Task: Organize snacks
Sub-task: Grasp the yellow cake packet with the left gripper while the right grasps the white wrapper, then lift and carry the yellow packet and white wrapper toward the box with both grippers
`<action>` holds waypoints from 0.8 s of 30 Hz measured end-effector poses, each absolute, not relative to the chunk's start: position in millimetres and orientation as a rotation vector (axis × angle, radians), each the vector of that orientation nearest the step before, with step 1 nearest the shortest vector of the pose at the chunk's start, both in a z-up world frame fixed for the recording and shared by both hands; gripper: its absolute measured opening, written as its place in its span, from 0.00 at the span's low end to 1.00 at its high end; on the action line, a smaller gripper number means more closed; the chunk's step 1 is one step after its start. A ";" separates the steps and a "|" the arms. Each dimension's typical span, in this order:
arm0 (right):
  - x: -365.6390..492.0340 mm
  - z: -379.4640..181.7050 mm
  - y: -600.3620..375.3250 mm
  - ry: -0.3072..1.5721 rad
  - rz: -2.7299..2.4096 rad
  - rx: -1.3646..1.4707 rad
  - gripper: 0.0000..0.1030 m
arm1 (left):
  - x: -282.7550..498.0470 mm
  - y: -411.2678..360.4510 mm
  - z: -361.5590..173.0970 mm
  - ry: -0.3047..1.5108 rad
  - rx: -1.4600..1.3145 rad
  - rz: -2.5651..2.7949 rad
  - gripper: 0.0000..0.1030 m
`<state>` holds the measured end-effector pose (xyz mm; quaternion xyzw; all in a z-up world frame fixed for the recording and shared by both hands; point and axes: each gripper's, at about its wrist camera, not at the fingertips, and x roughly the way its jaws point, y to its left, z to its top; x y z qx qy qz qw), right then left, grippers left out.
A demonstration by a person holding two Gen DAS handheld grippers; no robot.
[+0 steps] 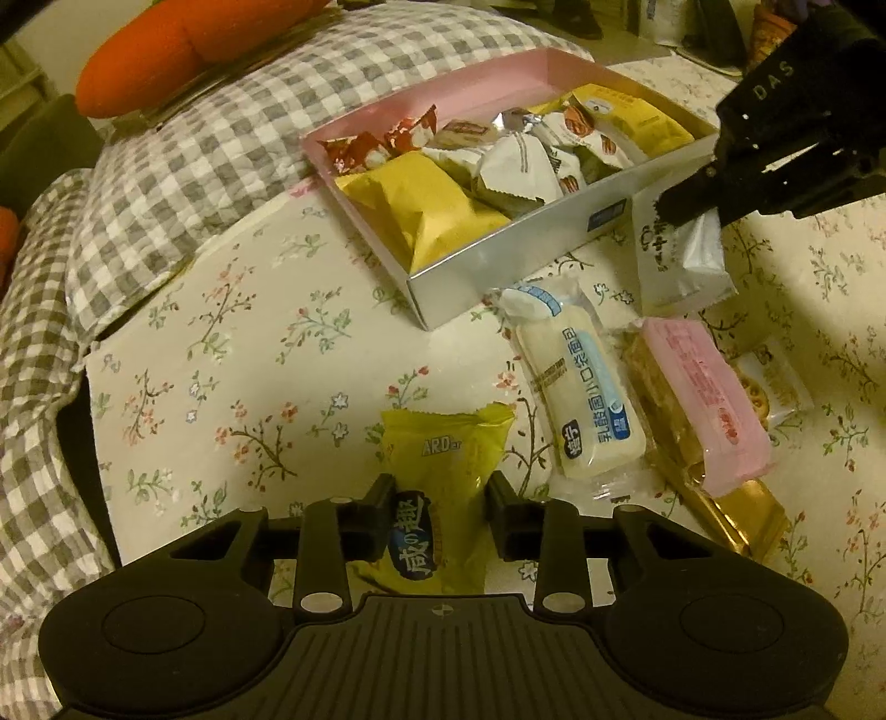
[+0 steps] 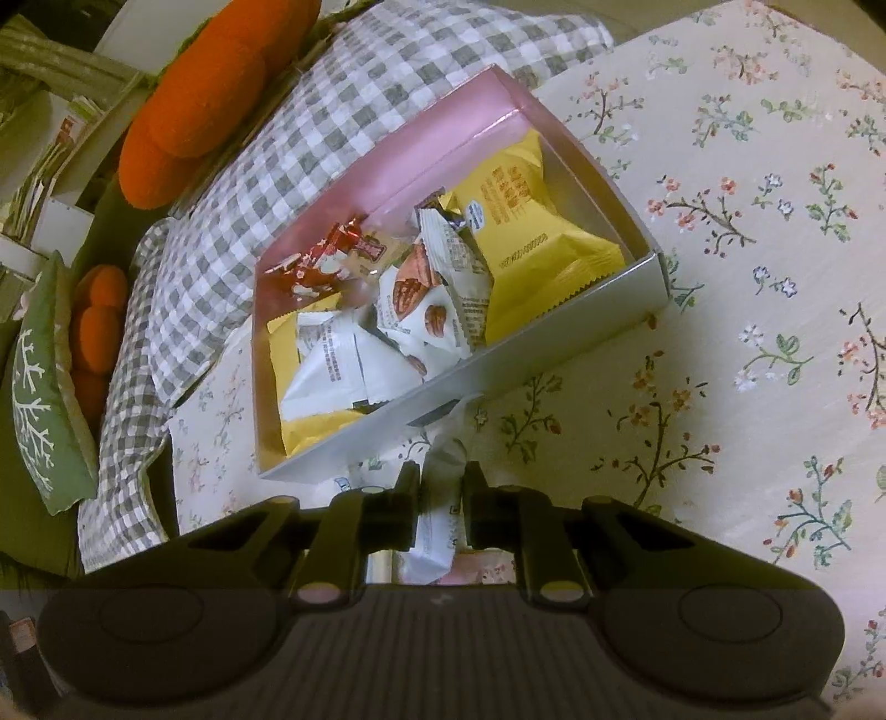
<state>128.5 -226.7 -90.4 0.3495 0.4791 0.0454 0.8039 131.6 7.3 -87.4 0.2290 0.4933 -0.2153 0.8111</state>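
A pink-lined silver box (image 1: 498, 260) holds several wrapped snacks; it also shows in the right wrist view (image 2: 554, 343). My left gripper (image 1: 440, 495) is open around a yellow-green snack packet (image 1: 437, 459) lying on the floral cloth. My right gripper (image 2: 440, 482) is shut on a white snack packet (image 2: 437, 531) just in front of the box's near wall; in the left wrist view my right gripper (image 1: 684, 213) holds this white packet (image 1: 686, 260) beside the box. A white bread packet (image 1: 581, 399) and a pink-wrapped bar (image 1: 703, 399) lie on the cloth.
A biscuit packet (image 1: 769, 387) lies right of the pink bar. A grey checked cushion (image 1: 221, 149) and an orange plush (image 1: 183, 50) sit left of the box. A green pillow (image 2: 39, 387) is at far left. Floral cloth (image 2: 747, 277) stretches right.
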 end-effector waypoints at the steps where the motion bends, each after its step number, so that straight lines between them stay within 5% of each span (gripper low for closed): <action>1: 128.1 -90.2 -227.5 1.028 0.095 0.747 0.12 | 131.6 7.5 -86.6 1.054 0.483 -0.457 0.31; 24: 114.7 -69.8 -254.1 1.037 0.064 0.732 0.11 | 129.6 5.8 -65.2 1.003 0.383 -0.416 0.31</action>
